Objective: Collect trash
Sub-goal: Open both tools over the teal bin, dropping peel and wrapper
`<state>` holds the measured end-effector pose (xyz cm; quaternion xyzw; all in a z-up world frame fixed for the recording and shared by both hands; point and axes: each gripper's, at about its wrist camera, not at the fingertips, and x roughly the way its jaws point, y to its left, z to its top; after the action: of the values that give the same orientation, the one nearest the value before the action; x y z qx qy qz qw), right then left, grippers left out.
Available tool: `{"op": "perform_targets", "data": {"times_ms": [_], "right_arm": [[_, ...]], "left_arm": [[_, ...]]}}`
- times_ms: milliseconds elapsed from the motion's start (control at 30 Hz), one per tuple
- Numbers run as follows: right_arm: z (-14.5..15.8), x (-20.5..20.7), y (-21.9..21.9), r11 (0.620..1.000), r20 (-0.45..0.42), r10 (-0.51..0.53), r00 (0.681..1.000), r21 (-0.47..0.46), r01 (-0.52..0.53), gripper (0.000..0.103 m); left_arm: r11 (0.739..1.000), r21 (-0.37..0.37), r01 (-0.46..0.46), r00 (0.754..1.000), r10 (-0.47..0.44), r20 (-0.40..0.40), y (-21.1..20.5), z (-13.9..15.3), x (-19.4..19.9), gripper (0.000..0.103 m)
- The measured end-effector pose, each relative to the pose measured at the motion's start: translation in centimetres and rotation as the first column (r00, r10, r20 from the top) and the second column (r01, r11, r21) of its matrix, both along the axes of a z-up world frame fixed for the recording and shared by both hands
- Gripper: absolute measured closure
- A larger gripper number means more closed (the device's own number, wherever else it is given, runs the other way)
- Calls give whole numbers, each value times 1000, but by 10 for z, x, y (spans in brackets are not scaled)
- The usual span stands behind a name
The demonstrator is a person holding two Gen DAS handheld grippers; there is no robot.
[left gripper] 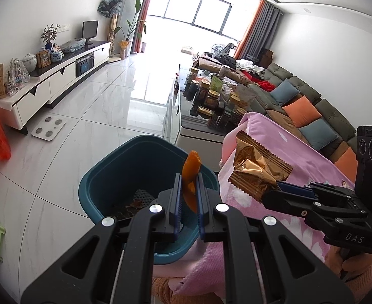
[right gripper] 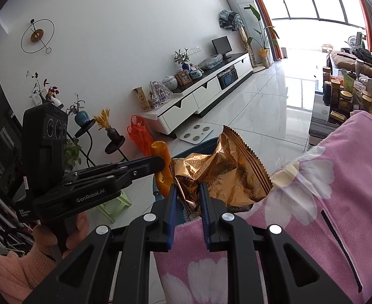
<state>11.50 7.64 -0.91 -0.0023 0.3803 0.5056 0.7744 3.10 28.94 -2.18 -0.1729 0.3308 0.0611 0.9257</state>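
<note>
Peel (left gripper: 191,174), orange, sits clamped in my left gripper (left gripper: 188,192) over the teal bin (left gripper: 105,177). My right gripper (right gripper: 187,190) pinches the gold wrapper (right gripper: 226,167) beside it, above the pink cloth (left gripper: 282,136). Beyond: jars (left gripper: 211,98), sofa (left gripper: 312,106).

Both grippers are matte black plastic with round silver screw heads and blue ridged pads. Seen from the blue bin (left gripper: 125,167), the left gripper (left gripper: 188,190) carries "GenRobot.AI" lettering and a boxy three-lens camera block; the right gripper (right gripper: 188,190) reads "DAS". The hand (right gripper: 59,238) wears a fuzzy peach sleeve (right gripper: 11,273).
</note>
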Motion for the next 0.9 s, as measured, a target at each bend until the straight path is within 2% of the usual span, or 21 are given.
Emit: {"op": "perform_targets", "data": {"times_ms": [300, 633, 700, 800, 900], "right_arm": [[-12, 16, 36, 998, -38, 43, 998, -43, -45, 87], [-41, 39, 77, 990, -104, 47, 993, -124, -60, 87], [-43, 43, 83, 989, -130, 42, 991, -132, -60, 84], [-43, 45, 87, 988, -119, 24, 993, -152, -42, 72], [-45, 48, 87, 987, -125, 9, 992, -159, -29, 71]], "left_arm": [[999, 18, -45, 998, 45, -35, 19, -14, 11, 92], [996, 8, -92, 990, 92, -109, 43, -49, 37, 91], [995, 8, -95, 988, 96, -122, 46, -58, 43, 91], [995, -10, -100, 985, 98, -144, 49, -70, 50, 89], [994, -17, -106, 983, 102, -154, 51, -78, 55, 87]]}}
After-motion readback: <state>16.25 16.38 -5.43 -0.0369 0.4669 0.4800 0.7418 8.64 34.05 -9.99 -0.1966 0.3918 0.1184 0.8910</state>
